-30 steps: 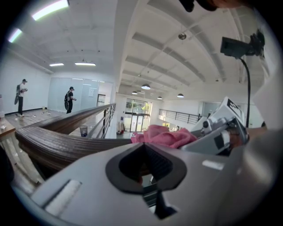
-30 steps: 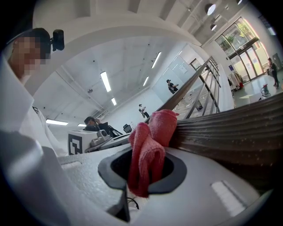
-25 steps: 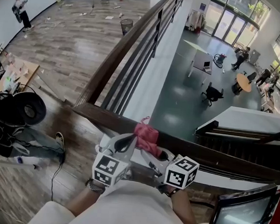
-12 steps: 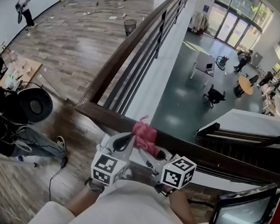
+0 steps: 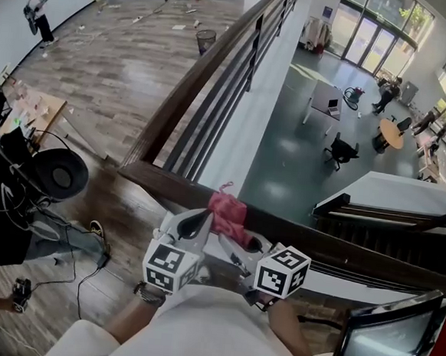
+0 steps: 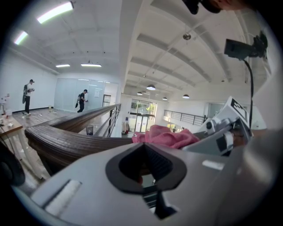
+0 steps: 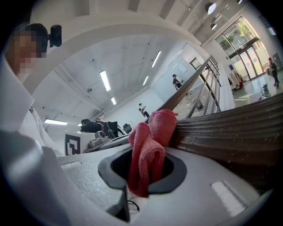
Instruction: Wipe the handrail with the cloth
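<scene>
The handrail (image 5: pixel 332 255) is dark brown wood; it turns a corner at the left and runs away up the view. A pink cloth (image 5: pixel 226 210) lies bunched on top of it, just past the corner. My right gripper (image 5: pixel 230 238) is shut on the cloth (image 7: pixel 150 141), pressing it to the near side of the rail (image 7: pixel 230 132). My left gripper (image 5: pixel 203 219) sits right beside the cloth (image 6: pixel 166 134) at its left. Its jaws are shut, with nothing seen between them, and the rail (image 6: pixel 66 141) lies just beyond them.
Beyond the rail is a drop to a lower floor with tables (image 5: pixel 322 97) and chairs. Metal railing bars (image 5: pixel 213 111) run under the rail. A monitor (image 5: pixel 383 339) stands at bottom right. At the left are a person's legs (image 5: pixel 65 234), a round black object (image 5: pixel 54 174) and cables.
Both grippers and the cloth stay at almost the same spot on the rail, shifting slightly left. The person at the left has moved their legs.
</scene>
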`<state>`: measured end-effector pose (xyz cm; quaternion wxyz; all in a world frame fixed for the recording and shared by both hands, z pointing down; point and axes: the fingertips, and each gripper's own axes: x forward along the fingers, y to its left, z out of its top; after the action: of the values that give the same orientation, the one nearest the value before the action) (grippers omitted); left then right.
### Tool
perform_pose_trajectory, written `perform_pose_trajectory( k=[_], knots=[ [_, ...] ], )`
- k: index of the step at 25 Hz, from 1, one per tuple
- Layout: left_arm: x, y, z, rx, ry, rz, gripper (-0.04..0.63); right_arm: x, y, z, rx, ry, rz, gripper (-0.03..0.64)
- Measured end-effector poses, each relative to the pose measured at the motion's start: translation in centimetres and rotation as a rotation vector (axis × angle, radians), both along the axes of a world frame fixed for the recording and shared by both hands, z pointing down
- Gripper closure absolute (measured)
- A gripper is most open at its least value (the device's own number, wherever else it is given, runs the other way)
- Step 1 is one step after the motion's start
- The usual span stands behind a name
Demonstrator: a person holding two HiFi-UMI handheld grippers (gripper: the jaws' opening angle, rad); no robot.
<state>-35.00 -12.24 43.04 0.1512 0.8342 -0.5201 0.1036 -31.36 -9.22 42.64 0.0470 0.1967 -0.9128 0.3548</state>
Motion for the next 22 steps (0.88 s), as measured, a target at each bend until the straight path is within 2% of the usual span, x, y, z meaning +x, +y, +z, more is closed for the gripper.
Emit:
perform_pose_trajectory(
  k=[5, 22],
  knots=[
    [-0.2, -0.6, 1.7, -0.004, -0.003, -0.005, 0.591, -0.2, -0.6, 1.6, 0.003, 0.005, -0.005, 0.555],
    [2.1, -0.3, 0.4, -0.014, -0.015, 0.029, 0.591, 2.1, -0.3, 0.4, -0.006, 0.018, 0.015, 0.555]
  ],
)
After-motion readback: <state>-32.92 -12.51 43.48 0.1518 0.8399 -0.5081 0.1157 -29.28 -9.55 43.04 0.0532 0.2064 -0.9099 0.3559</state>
